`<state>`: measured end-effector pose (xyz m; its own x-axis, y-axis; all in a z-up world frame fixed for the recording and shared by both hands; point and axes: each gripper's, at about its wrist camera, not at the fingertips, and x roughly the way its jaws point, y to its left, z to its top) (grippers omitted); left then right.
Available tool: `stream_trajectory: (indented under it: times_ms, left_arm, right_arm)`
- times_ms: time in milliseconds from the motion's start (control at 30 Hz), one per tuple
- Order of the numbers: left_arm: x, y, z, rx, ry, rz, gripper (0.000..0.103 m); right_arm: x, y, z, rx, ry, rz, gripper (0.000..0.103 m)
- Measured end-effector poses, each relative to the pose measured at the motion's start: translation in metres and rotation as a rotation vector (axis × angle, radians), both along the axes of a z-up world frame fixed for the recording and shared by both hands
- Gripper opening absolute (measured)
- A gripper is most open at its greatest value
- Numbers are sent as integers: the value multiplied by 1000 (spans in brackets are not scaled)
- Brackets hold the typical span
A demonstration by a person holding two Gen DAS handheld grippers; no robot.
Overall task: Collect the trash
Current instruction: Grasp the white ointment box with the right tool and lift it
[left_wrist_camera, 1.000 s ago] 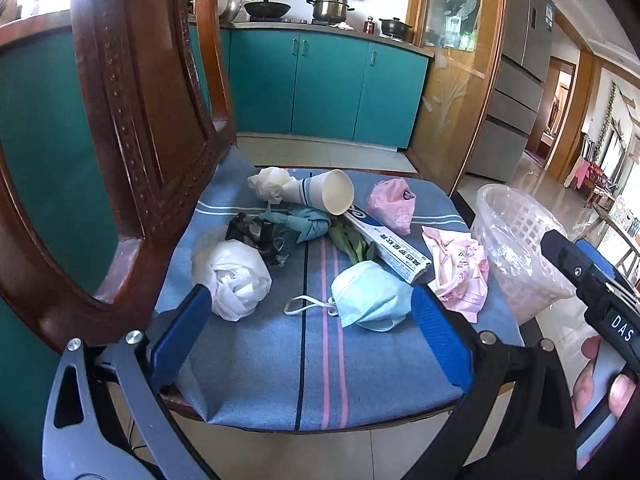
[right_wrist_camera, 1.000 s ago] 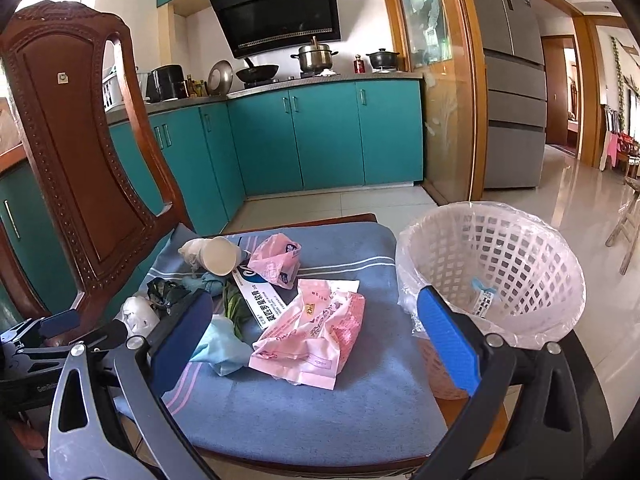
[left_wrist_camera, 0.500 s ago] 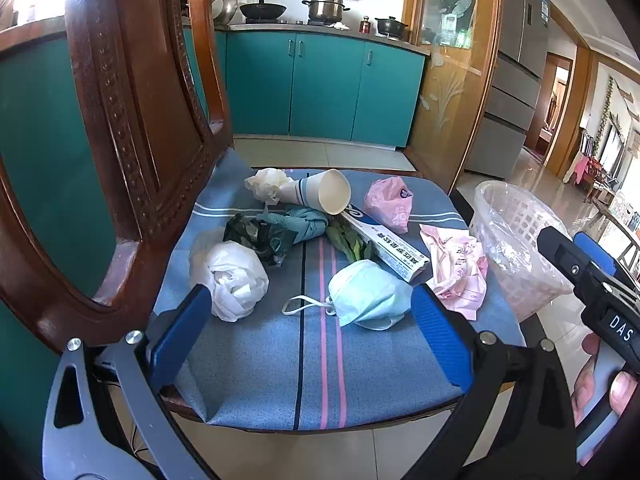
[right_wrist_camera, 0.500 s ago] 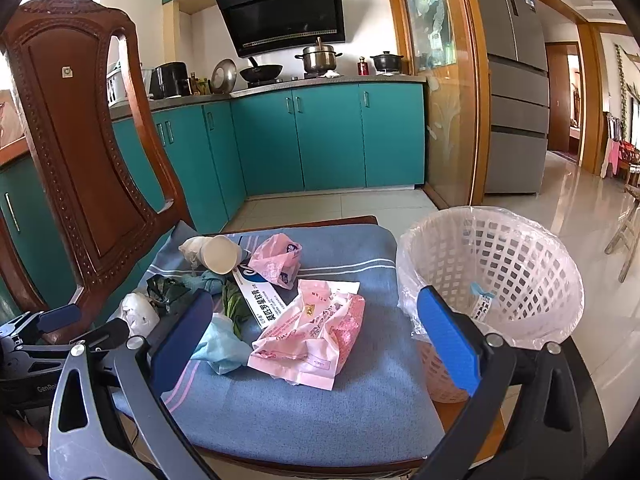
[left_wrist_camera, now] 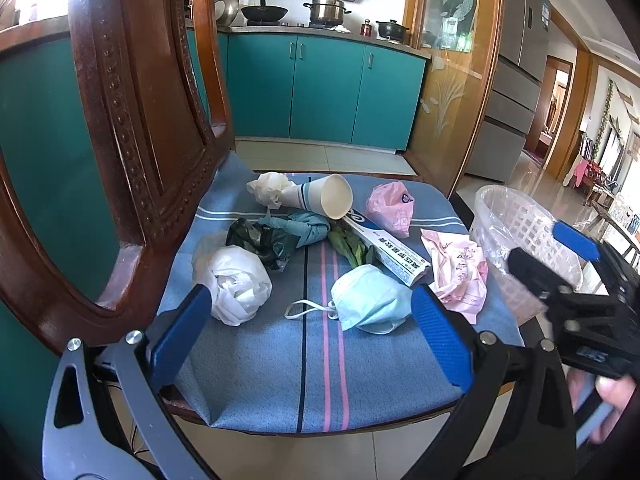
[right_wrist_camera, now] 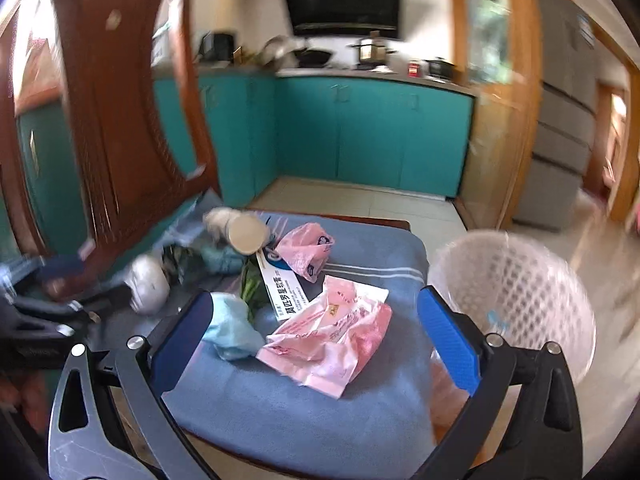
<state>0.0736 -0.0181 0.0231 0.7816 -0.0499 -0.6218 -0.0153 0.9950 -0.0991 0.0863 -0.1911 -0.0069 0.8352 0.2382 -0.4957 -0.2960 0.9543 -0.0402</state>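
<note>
Right wrist view: the pink wrapper (right_wrist_camera: 332,336) lies just ahead between the wide-apart, empty right gripper (right_wrist_camera: 316,344) pads — nearer than the equally spread left gripper (left_wrist_camera: 310,332).

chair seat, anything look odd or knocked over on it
Yes. A paper cup lies tipped on its side at the back of the chair cushion, its mouth facing sideways. Loose green leaves sit among the wrappers beside a long box.

A home kitchen is showing here — teal cabinets (left_wrist_camera: 328,92) are running along the wall at 12 o'clock, with a pot (left_wrist_camera: 326,10) and a wok (left_wrist_camera: 264,12) sitting on the counter under a black hood (right_wrist_camera: 344,0), and a tall fridge (left_wrist_camera: 516,60) is standing at 2 o'clock.
</note>
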Motion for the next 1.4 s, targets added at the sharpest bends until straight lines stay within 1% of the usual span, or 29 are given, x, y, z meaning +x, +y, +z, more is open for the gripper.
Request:
stream_trajectory:
  times_ms: [67, 133, 267, 300, 333, 400, 433, 500, 600, 733, 767, 800, 833, 933, 1067, 1200, 1300, 1333, 1400]
  left_arm:
    - [0, 2, 2, -2, -7, 3, 99]
    - [1, 4, 3, -4, -10, 10, 99]
    - [4, 8, 3, -16, -7, 17, 99]
    - [4, 9, 3, -15, -7, 18, 99]
    - [5, 9, 2, -14, -4, 17, 99]
    - [7, 11, 1, -14, 0, 17, 99]
    - [8, 12, 0, -16, 2, 18, 99]
    - [11, 14, -1, -23, 7, 18, 99]
    - [15, 15, -3, -29, 18, 13, 99]
    - [19, 15, -6, -29, 28, 7, 99]
    - [20, 15, -7, -28, 29, 6, 99]
    - [21, 15, -8, -27, 30, 7, 99]
    - [21, 15, -8, -27, 31, 7, 99]
    - [22, 16, -10, -24, 36, 14, 99]
    - [24, 17, -12, -24, 37, 23, 99]
    - [25, 15, -14, -6, 31, 20, 99]
    - [27, 8, -14, 21, 21, 6, 99]
    - [30, 5, -14, 32, 18, -3, 99]
    - [38, -2, -12, 48, 14, -27, 99]
  right_arm:
    - [16, 4, -1, -21, 49, 54, 97]
    - [36, 11, -5, -35, 129, 109, 91]
    - [68, 33, -17, -104, 210, 165, 84]
    - [76, 37, -21, -116, 231, 177, 79]
    - [86, 43, -28, -126, 268, 197, 72]
    - [101, 51, -41, -144, 329, 219, 65]
    - [110, 56, -49, -164, 369, 228, 64]
    - [119, 61, -58, -190, 415, 238, 64]
    - [133, 62, -69, -230, 470, 220, 64]
    - [149, 67, -91, -280, 576, 226, 64]
    - [152, 67, -96, -281, 584, 219, 63]
    - [153, 66, -97, -250, 578, 212, 56]
    - [153, 65, -96, -231, 574, 220, 41]
    - [146, 64, -85, -198, 551, 239, 40]
    - [126, 58, -64, -146, 502, 240, 40]
    - [98, 40, -42, -37, 457, 255, 40]
    - [79, 22, -23, 116, 391, 282, 40]
    - [75, 12, -16, 186, 365, 277, 40]
    - [72, -10, -8, 331, 312, 223, 40]
